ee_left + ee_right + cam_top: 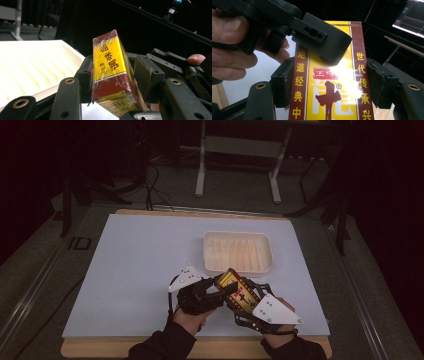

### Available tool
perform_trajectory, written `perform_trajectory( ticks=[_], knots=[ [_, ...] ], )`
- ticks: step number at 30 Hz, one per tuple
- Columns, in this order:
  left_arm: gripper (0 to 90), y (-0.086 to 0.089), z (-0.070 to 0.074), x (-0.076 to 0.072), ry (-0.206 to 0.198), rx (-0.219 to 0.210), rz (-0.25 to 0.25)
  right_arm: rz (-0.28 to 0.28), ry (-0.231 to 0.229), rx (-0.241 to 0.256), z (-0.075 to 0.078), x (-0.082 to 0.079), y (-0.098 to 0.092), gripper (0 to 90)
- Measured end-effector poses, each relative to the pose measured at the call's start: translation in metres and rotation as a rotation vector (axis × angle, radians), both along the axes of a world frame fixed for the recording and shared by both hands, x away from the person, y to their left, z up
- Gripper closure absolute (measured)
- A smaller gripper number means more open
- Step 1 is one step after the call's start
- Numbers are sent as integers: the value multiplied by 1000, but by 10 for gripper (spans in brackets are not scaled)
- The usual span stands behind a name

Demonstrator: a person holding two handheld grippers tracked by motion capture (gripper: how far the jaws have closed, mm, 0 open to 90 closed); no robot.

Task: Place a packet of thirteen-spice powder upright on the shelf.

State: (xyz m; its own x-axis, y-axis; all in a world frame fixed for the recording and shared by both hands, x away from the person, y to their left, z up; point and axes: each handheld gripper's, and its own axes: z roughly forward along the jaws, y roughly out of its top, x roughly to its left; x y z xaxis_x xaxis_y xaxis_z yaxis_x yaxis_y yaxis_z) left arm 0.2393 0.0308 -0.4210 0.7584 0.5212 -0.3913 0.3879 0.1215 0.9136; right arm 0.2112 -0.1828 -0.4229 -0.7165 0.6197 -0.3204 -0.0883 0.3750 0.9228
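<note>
a: nearest the lens in the right gripper view is the glossy yellow and dark-red cardboard box wrapped in clear film (332, 82), printed with chinese characters. the right gripper (329, 82) has its two black jaws pinching it on the long red sides.

b: and the left gripper (220, 292)?

a: one of its black jaws lies across the upper face of the box in the right gripper view. in the left gripper view the box (111, 72) stands up between that gripper's own jaws, but i cannot tell whether they are pressing on it or just standing beside it.

b: so where is the box against the table?

a: from the high view it is held up off the pale blue table top (130, 270), tilted, at the near edge by the person's hands, just in front of the white ribbed plastic tray (237, 251). the tray has nothing in it.

b: how far along, then?

a: my judgement: the pickup is done and the box looks to be mid-handover or being steadied with both grippers. if the tray is the target, what is left is carrying it forward a little, lowering it in, and letting go. nothing has been placed yet.
</note>
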Motion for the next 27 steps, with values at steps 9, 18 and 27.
perform_trajectory(
  ticks=[9,18,27],
  knots=[
    [681,-2,5,-1,5,8,0,-27,0,-6,-4,1,2,317],
    [697,-10,16,2,-16,72,13,-49,47,26,-3,7,1,285],
    [698,-14,36,4,-60,86,24,-60,105,37,1,15,-6,218]
  ],
)
